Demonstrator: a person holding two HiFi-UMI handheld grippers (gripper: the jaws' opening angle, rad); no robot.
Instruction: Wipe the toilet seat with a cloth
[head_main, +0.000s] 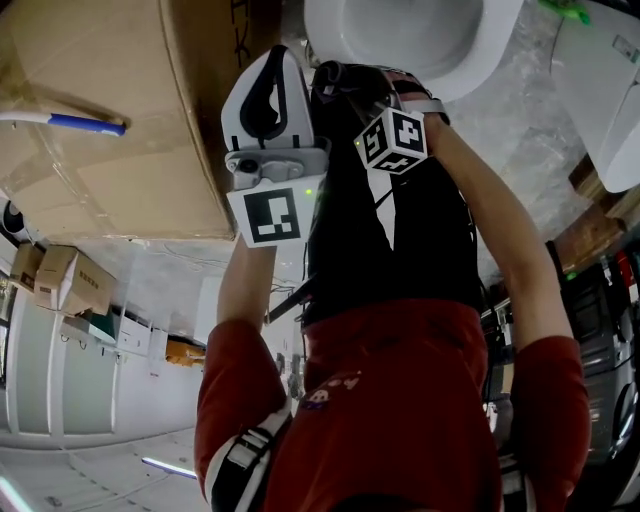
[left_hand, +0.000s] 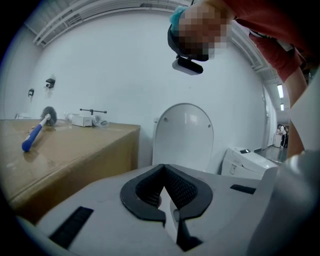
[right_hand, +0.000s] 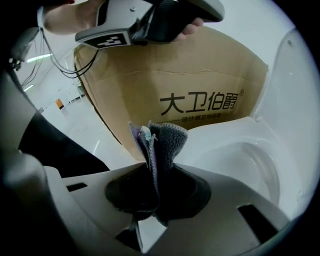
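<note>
Cloth, grey, folded, bunched upright, pinched by fingers of right gripper

Left of the fingers of your left gripper, and beyond them, you have a large brown cardboard box with black characters printed on one side. A brush with a blue handle lies flat on its top, and a small white box sits near the far edge by the white wall. Right of those fingers, farther back, a second white toilet unit stands before that wall.
</note>
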